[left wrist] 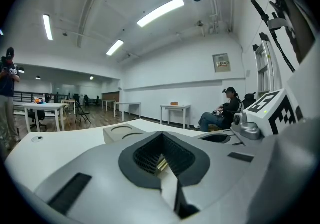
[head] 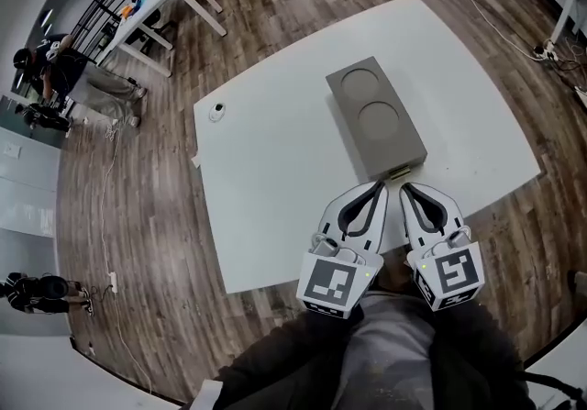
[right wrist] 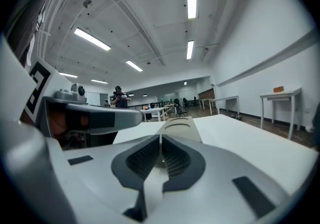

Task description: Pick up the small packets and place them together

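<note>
Head view shows the wide white table [head: 275, 179] with a grey rectangular box with two round recesses in its top [head: 374, 115] lying on it. The left gripper [head: 379, 186] and the right gripper [head: 406, 188] rest side by side, tips just short of the box's near end. Each gripper's own view shows its jaws brought together tip to tip, with nothing pinched between them.

No packet is held, so the picking step looks not yet begun. A thin pale yellowish sliver [head: 401, 170] shows at the box's near end, just beyond both tips. It may be the small packets, but it is too small to tell. The next move would call for parting one pair of jaws and easing them onto that edge.

Left gripper view catches a gold glint [left wrist: 161, 164] through the ribbed pads, its shape unclear. A small round white object [head: 217, 111] sits near the table's far left edge, too small to identify.
</note>
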{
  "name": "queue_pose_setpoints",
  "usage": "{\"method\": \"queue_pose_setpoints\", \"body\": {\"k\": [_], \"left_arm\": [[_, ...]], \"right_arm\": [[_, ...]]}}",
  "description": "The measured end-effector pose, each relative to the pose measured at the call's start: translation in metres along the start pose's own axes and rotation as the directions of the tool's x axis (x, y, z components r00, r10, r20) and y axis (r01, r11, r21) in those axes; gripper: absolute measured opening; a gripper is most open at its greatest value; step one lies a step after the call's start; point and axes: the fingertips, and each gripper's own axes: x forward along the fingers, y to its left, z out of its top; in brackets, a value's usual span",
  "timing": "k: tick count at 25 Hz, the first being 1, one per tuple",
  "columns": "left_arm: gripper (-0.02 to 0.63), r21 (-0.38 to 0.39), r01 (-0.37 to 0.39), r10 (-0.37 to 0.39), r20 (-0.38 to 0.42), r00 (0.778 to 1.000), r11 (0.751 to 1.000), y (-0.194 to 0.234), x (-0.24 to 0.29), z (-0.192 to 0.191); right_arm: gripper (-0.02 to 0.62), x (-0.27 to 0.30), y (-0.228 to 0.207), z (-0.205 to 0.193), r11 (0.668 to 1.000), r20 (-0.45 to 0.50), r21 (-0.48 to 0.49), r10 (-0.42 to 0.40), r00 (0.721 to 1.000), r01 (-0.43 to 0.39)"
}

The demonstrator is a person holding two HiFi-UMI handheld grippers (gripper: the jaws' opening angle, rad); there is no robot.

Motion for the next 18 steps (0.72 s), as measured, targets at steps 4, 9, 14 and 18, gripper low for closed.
{"method": "queue_pose_setpoints", "body": {"k": [4, 9, 14, 18], "left_arm": [[0.003, 0.002, 0.005, -0.005, -0.002, 1.000, 1.000, 0.010, -0.003, 0.002], [0.003, -0.014, 0.002, -0.002, -0.029, 1.000, 1.000, 0.018, 0.003, -0.007], [0.003, -0.026, -0.004, 0.003, -0.035, 0.999, 1.000, 0.034, 0.007, -0.016], [0.003, -0.042, 0.000, -0.001, -0.036, 0.999, 0.999, 0.040, 0.009, -0.016]], "right_arm": [[0.086, 0.009, -0.005, -0.010, 0.998, -0.046, -0.015, -0.056, 0.997, 0.055], [0.213, 0.021, -0.018, -0.030, 0.995, -0.145, -0.019, -0.103, 0.984, 0.101], [0.213, 0.036, -0.020, -0.046, 0.992, -0.210, -0.028, -0.124, 0.970, 0.121], [0.212, 0.042, -0.022, -0.051, 0.988, -0.273, -0.049, -0.156, 0.949, 0.148]]}}
